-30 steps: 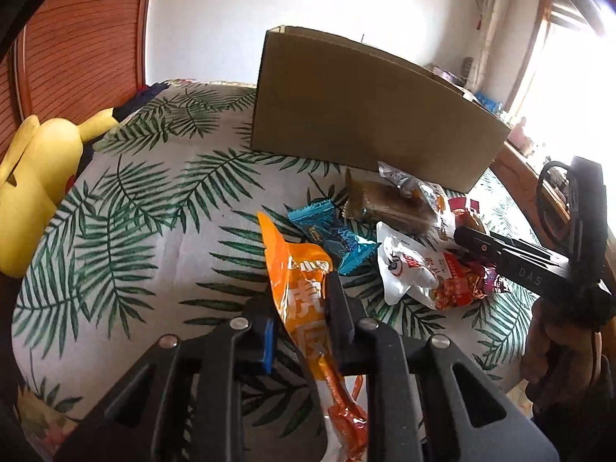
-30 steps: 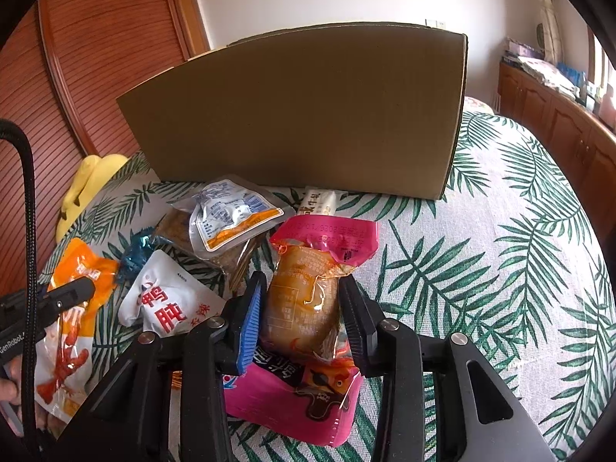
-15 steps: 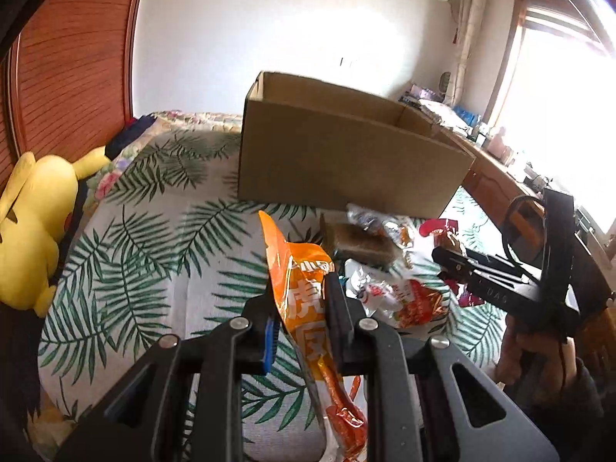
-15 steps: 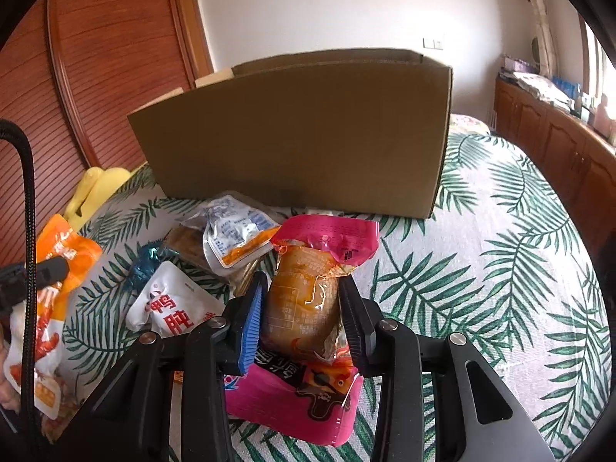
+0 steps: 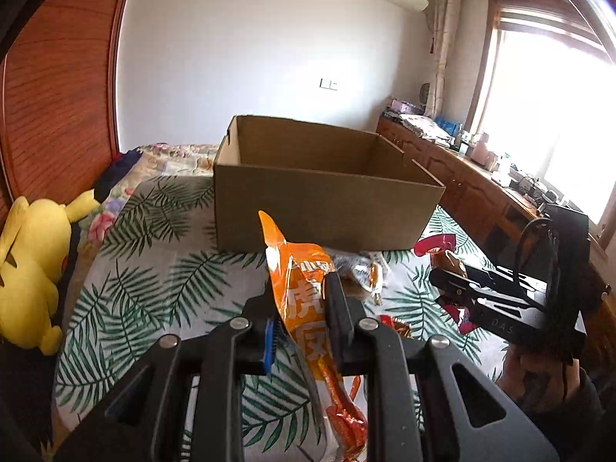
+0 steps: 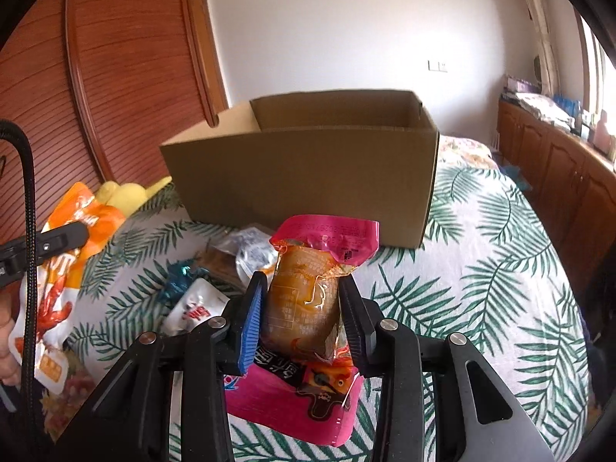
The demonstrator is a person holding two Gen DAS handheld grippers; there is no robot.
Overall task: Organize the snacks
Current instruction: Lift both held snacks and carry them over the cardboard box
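Left gripper (image 5: 298,300) clamps the orange snack bag (image 5: 304,296); right gripper (image 6: 302,304) grips the pink-topped packet (image 6: 308,292), both near the cardboard box (image 6: 308,177) on the leaf-print bed (image 6: 481,269).

a bed covered by a white cloth with green palm leaves (image 6: 481,269) carries an open cardboard box (image 6: 308,177). just in front of the box lie loose snack packets (image 6: 238,254), among them a white pouch (image 6: 196,308). a yellow plush toy (image 5: 30,269) lies at the bed's edge.
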